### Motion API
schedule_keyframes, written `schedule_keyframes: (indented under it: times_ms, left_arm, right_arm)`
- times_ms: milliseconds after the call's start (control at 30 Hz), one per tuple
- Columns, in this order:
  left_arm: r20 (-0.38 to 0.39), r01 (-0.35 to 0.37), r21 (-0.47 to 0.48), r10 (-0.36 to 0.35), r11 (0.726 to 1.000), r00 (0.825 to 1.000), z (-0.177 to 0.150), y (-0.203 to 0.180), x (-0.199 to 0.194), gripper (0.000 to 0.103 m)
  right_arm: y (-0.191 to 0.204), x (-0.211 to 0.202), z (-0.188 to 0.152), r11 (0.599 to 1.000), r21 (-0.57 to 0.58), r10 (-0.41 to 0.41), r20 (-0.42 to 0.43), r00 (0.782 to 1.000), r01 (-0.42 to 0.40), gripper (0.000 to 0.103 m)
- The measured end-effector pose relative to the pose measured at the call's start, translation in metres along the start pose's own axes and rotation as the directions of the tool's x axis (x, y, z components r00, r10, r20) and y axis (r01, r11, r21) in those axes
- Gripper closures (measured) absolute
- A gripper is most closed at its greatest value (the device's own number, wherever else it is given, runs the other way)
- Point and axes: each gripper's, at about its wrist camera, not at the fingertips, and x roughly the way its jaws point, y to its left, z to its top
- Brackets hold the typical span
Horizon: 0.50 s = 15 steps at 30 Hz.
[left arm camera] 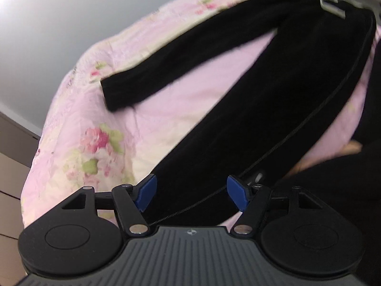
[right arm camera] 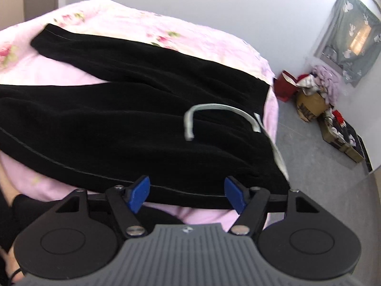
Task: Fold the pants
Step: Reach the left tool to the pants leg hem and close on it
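Black pants (left arm camera: 273,90) lie spread on a pink floral bedspread (left arm camera: 100,143). One leg reaches left to its cuff (left arm camera: 112,95); the other runs down toward my left gripper (left arm camera: 191,194), whose blue pads (left arm camera: 146,194) stand wide apart with that leg's end between them, untouched. In the right wrist view the waist end (right arm camera: 166,119) shows a pale drawstring (right arm camera: 214,108). My right gripper (right arm camera: 187,194) hangs open over the pants' near seamed edge (right arm camera: 185,190), its pads (right arm camera: 234,195) on either side of the cloth and not pressing it.
The bed's edge drops to a grey floor (right arm camera: 309,157) on the right. There a red bag (right arm camera: 285,83), cardboard boxes (right arm camera: 312,106) and heaped clothes (right arm camera: 326,81) sit by the wall under a hanging cloth (right arm camera: 352,43). A person's hand (left arm camera: 309,164) and dark sleeve are close by.
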Motion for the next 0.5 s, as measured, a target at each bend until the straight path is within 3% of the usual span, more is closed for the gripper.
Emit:
schedule_keyframes:
  times_ms: [133,233,333,500]
  left_arm:
    - [-0.137,-0.007,0.045,0.013,0.999,0.991,-0.023,0.032,0.028,0.024]
    - [-0.206,0.017,0.150,0.014,0.988,0.978,-0.039,0.032,0.044,0.024]
    - [-0.264,0.063,0.303,0.021,0.951,0.964,-0.052,0.016,0.061,0.025]
    - [-0.301,0.098,0.446,0.046,0.890,0.952,-0.062,0.002,0.096,0.025]
  right_arm:
    - [-0.014,0.013,0.007,1.000,0.007,0.028,-0.034,0.999,-0.027,0.036]
    - [-0.019,0.022,0.010,0.999,-0.035,0.027,-0.052,0.998,-0.029,0.036]
    - [-0.027,0.034,0.016,0.998,-0.067,0.013,-0.078,0.997,-0.018,0.036]
    - [-0.049,0.050,0.029,0.999,-0.052,0.001,-0.125,0.992,-0.007,0.036]
